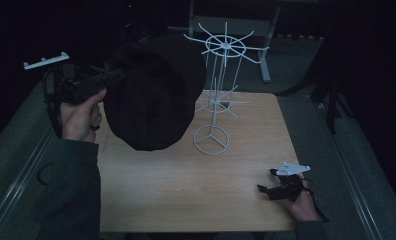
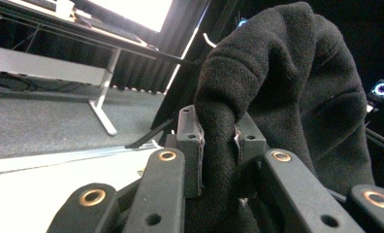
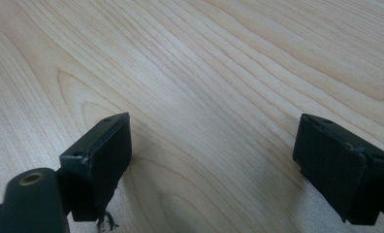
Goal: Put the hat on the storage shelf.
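Beside the white wire rack (image 1: 217,95), left gripper (image 2: 218,141) fingers pinch a black hat (image 1: 153,95); right gripper (image 3: 214,165) fingers gape over the table (image 3: 219,73).

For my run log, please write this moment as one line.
left gripper: shut on black hat, held up beside white rack | right gripper: open, low over wooden table

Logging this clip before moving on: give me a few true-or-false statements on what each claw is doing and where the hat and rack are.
1. The left claw is clamped on the black hat. True.
2. The hat hangs on the white rack. False: it is held up beside the rack.
3. The right claw is shut. False: its jaws stand wide apart.
4. The right claw is low over the wooden table. True.
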A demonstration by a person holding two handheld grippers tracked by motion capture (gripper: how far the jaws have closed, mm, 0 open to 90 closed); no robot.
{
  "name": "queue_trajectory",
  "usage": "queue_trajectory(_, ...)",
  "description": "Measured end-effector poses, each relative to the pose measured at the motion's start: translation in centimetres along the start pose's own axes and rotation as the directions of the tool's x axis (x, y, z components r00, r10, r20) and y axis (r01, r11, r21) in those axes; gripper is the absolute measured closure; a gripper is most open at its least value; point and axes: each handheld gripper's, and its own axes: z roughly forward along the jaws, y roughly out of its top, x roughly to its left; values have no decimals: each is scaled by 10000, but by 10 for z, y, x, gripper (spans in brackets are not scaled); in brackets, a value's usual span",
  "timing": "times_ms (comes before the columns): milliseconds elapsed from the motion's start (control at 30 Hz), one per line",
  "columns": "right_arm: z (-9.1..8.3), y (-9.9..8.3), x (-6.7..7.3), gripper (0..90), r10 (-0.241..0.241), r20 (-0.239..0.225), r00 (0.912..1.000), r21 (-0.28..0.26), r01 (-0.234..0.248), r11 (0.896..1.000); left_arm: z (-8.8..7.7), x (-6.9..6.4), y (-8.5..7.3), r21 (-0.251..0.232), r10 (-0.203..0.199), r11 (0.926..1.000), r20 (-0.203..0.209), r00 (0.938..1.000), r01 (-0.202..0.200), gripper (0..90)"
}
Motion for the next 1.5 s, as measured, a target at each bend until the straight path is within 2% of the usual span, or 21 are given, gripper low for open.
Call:
queue_trajectory(267,0,0,0,138,3,-1,10000,-1,-3,10000,4,-3,9,-176,105,9998,-107,9999,-107,789)
queue_trajectory(633,0,0,0,138,3,-3,10000,0,-3,10000,14,-2,21,-447,-53,9990,-286,9996,40,790)
queue_trajectory(967,0,0,0,138,17,-8,10000,8,-17,10000,25,-3,29,-646,-207,9977,-282,9994,189,790)
queue_trajectory(1167,0,0,0,138,17,-6,10000,9,-17,10000,29,0,33,-918,-461,9948,-315,9984,430,789)
queue_trajectory(1500,0,0,0,138,23,-7,10000,11,-23,10000,39,5,36,-1509,-1113,9833,-545,9923,1020,790)
